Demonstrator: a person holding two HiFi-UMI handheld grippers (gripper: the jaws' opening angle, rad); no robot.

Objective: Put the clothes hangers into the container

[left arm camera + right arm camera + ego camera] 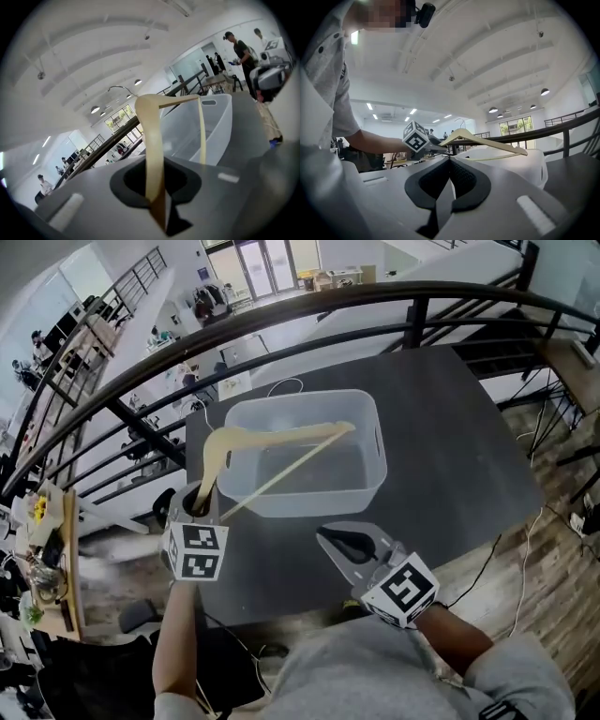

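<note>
Pale wooden hanger (pixel 281 435) above the clear container (pixel 378 465)
Left tongs (pixel 200 505) clench its curved arm end; right tongs (pixel 333 538) clenched, empty.

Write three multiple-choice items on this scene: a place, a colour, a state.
1. Where is the hanger relative to the container? A beneath it; B above it; C lying flat inside it.
2. What colour is the table? A white; B red; C dark grey.
3. How are the right gripper's jaws? A shut, empty; B clamped on the hanger; C wide apart.
Key: B, the left gripper holds it over the rim; C, the top shows dark grey; A, they meet with nothing between.
</note>
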